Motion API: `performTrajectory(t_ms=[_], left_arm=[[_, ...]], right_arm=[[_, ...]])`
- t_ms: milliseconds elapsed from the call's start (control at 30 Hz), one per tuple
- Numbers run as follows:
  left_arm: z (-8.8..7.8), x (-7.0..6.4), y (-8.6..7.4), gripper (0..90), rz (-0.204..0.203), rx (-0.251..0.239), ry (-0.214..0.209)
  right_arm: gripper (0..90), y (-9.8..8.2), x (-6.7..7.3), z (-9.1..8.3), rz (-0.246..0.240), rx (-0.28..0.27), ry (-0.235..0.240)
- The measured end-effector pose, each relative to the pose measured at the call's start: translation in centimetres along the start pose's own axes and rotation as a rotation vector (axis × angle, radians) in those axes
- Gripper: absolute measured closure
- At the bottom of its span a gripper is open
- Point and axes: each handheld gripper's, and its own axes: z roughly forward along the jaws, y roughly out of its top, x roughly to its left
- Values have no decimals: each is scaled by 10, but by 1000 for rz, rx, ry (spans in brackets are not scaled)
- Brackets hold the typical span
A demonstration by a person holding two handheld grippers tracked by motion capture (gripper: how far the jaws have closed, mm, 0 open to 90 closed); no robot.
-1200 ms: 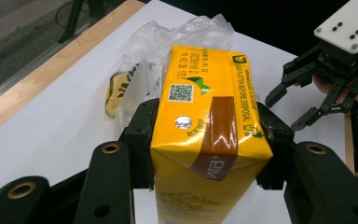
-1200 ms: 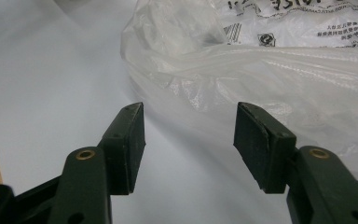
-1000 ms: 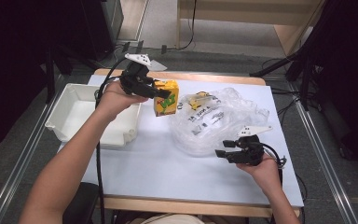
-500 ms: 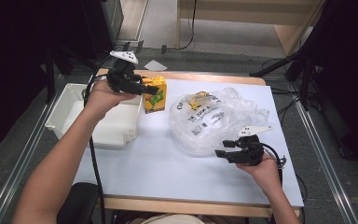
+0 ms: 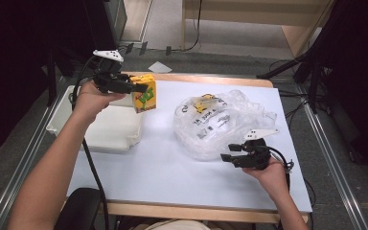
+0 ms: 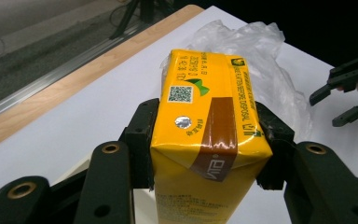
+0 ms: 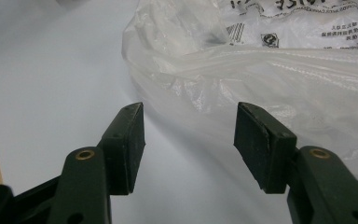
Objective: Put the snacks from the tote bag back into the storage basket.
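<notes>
The left tool [image 5: 141, 88] is clamping a yellow rectangular drink carton [image 5: 144, 96] by its sides, holding it just above the near corner of the white plastic tray [image 5: 106, 134]. The right tool [image 5: 230, 158] is waiting with jaws apart and empty beside the crinkled clear plastic bag [image 5: 220, 122] on the white tabletop [image 5: 172, 167]. Keeping the carton upright and releasing it low over the tray should be preventing a tumble.

One carton [image 5: 144, 94], one bag [image 5: 220, 122], one tray [image 5: 106, 128]
</notes>
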Motion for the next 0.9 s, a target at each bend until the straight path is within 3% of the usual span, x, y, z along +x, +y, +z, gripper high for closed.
performTrajectory(t_ms=[233, 400, 900], left_arm=[[-7, 11, -11, 519, -24, 20, 47], [-11, 21, -19, 519, -64, 12, 66], [0, 47, -47, 518, -145, 31, 142]], right_arm=[[439, 0, 0, 0, -3, 1, 1], [439, 0, 0, 1, -6, 1, 1], [439, 1, 0, 1, -11, 4, 3]])
